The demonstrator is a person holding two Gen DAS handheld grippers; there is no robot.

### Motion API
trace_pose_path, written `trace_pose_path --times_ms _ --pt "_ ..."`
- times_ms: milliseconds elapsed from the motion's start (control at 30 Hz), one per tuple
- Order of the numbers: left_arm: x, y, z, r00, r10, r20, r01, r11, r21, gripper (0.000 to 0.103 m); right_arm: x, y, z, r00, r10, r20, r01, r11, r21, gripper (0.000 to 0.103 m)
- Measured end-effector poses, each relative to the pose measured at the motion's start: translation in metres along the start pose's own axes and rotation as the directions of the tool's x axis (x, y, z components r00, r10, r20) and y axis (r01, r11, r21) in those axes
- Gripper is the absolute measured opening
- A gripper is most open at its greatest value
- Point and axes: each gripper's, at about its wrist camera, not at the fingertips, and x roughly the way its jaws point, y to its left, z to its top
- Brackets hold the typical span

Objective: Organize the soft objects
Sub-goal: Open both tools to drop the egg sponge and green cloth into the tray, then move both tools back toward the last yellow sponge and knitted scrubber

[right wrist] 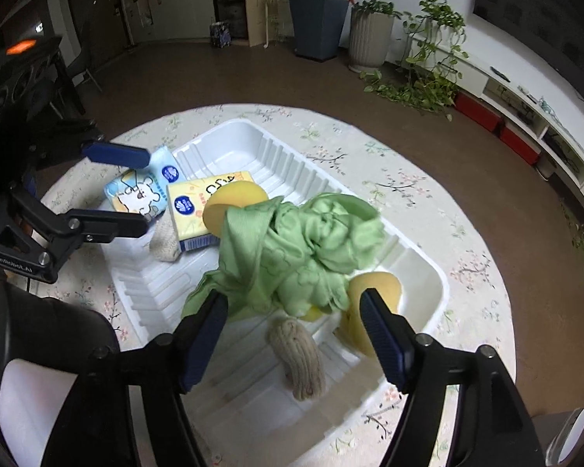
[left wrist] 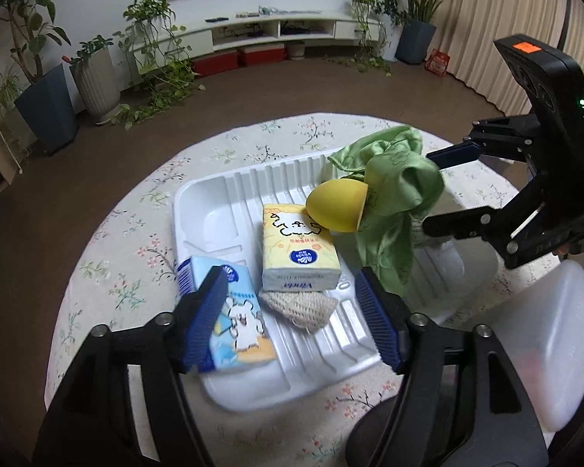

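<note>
While both grippers stand spread and empty above it, the white tray (right wrist: 428,264) on the flowered tablecloth (left wrist: 144,241) is found well filled. Listed inside: yellow tissue pack (left wrist: 298,247), yellow sponge (left wrist: 336,204), crumpled green cloth (right wrist: 303,249), knitted beige pouch (left wrist: 299,309), rolled beige cloth (right wrist: 301,354), second yellow sponge (right wrist: 373,311). The blue tissue pack (left wrist: 233,319) is laid at the tray's edge, between the left gripper (left wrist: 292,317) pads but not pressed. The right gripper (right wrist: 294,334) pinches nothing. Sorting is judged nearly done; tidying of the heap may remain.
</note>
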Motion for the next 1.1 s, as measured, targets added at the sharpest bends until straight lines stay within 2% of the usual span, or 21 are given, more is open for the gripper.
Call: trace_pose_path --times_ms 100,233,300,400,500,567,767,900,1033,1100 --pt "-0.022 0.000 -0.011 0.999 0.001 0.044 0.000 1.000 -0.017 0.069 -0.021 -0.005 -0.008 0.999 -0.007 0.044 0.006 1.000 0.031 0.074" --pt "-0.058 0.001 -0.032 0.994 -0.001 0.112 0.007 0.999 -0.054 0.077 -0.063 -0.010 -0.029 0.991 -0.014 0.136 0.001 0.995 0.099 0.075" --pt "-0.074 0.004 -0.045 0.990 -0.013 0.139 0.026 0.995 -0.096 0.079 -0.081 -0.011 -0.042 0.984 -0.019 0.175 -0.004 0.991 0.130 0.079" --pt "-0.098 0.004 -0.077 0.986 -0.023 0.162 0.049 0.986 -0.158 0.088 -0.110 -0.005 -0.073 0.973 -0.041 0.226 0.002 0.985 0.171 0.080" --pt "-0.120 -0.008 -0.109 0.984 -0.014 0.178 0.048 0.982 -0.185 0.089 -0.135 0.010 -0.112 0.962 -0.046 0.270 -0.011 0.978 0.206 0.086" --pt "-0.133 -0.019 -0.130 0.982 -0.001 0.189 0.038 0.980 -0.194 0.094 -0.148 0.028 -0.139 0.956 -0.043 0.291 -0.026 0.973 0.229 0.088" --pt "-0.149 -0.064 -0.193 0.983 0.003 0.182 0.037 0.975 -0.220 0.096 -0.155 0.093 -0.203 0.951 0.015 0.310 -0.104 0.956 0.273 0.094" --pt "-0.150 -0.098 -0.225 0.987 0.025 0.158 0.011 0.974 -0.227 0.096 -0.151 0.135 -0.226 0.950 0.014 0.313 -0.111 0.949 0.296 0.094" --pt "-0.152 -0.112 -0.251 0.984 0.059 0.167 -0.006 0.954 -0.301 0.096 -0.140 0.172 -0.249 0.945 0.002 0.326 -0.123 0.928 0.352 0.098" --pt "-0.148 -0.115 -0.260 0.985 0.067 0.159 -0.013 0.946 -0.324 0.096 -0.124 0.188 -0.252 0.958 0.002 0.288 -0.110 0.927 0.358 0.099"
